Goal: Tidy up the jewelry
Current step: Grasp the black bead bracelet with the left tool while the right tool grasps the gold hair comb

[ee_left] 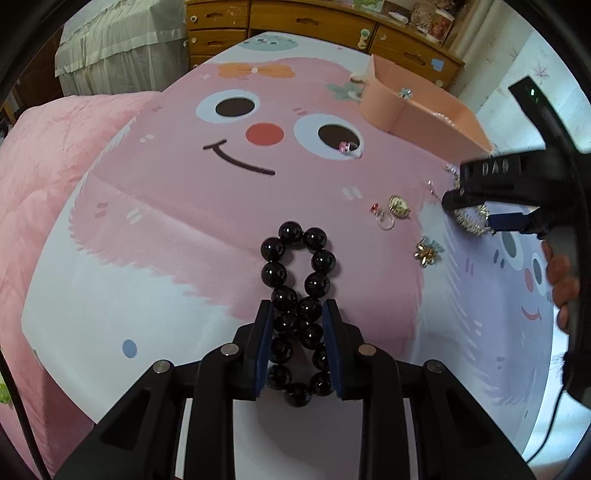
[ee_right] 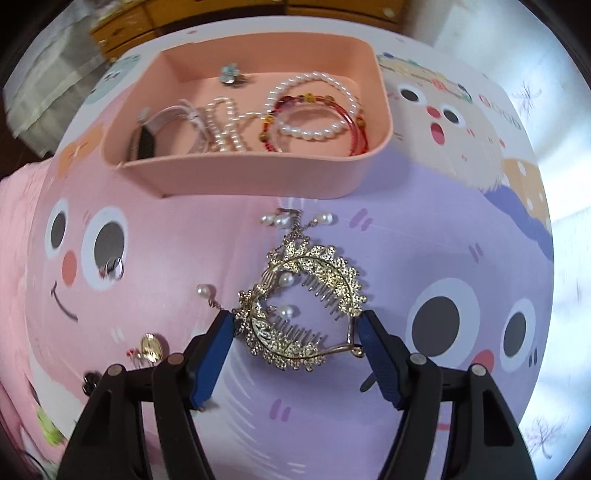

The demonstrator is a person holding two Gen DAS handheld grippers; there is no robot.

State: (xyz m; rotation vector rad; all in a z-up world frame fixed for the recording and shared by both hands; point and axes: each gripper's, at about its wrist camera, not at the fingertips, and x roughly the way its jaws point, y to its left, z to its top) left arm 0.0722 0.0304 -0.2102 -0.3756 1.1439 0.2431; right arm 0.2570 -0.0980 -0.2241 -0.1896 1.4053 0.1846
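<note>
Left wrist view: left gripper point(ee_left: 298, 339) is clenched on the black bead bracelet point(ee_left: 295, 306). Both blue pads press the strand's mid section, squeezing it into a figure-eight; one loop lies ahead of the fingertips on the bedspread point(ee_left: 177, 236), the other sits back between the fingers. Toward the right edge of the bedspread the right gripper point(ee_left: 476, 212) comes in sideways, a hand point(ee_left: 561, 284) on its handle, w/ the gold hair comb point(ee_left: 474, 221) between its fingers. Loose pcs near it: a gold oval pendant point(ee_left: 399, 206), a small clear ring w/ red stone point(ee_left: 383, 218), a gold flower brooch point(ee_left: 428, 251), a pink-stone ring point(ee_left: 349, 148) farther off on a printed eye. The pink tray point(ee_left: 391, 103) stands toward the far right corner; its contents are mostly hidden by its wall here. A wooden dresser point(ee_left: 314, 22) stands beyond the bed.

Right wrist view: right gripper point(ee_right: 295, 328) points down, jaws partway apart, straddling the gold hair comb point(ee_right: 303, 314). The fingertips sit right at its two ends, but can't tell if the pads actually press it. The comb's pearl dangles point(ee_right: 284, 220) trail toward the pink tray point(ee_right: 258, 177). This view looks into the tray: pearl bracelets point(ee_right: 314, 107), red beaded bangles point(ee_right: 354, 129), a pearl hair clip point(ee_right: 221, 125), a small flower pc point(ee_right: 231, 75). The black bracelet is barely in view here, at the lower left.
</note>
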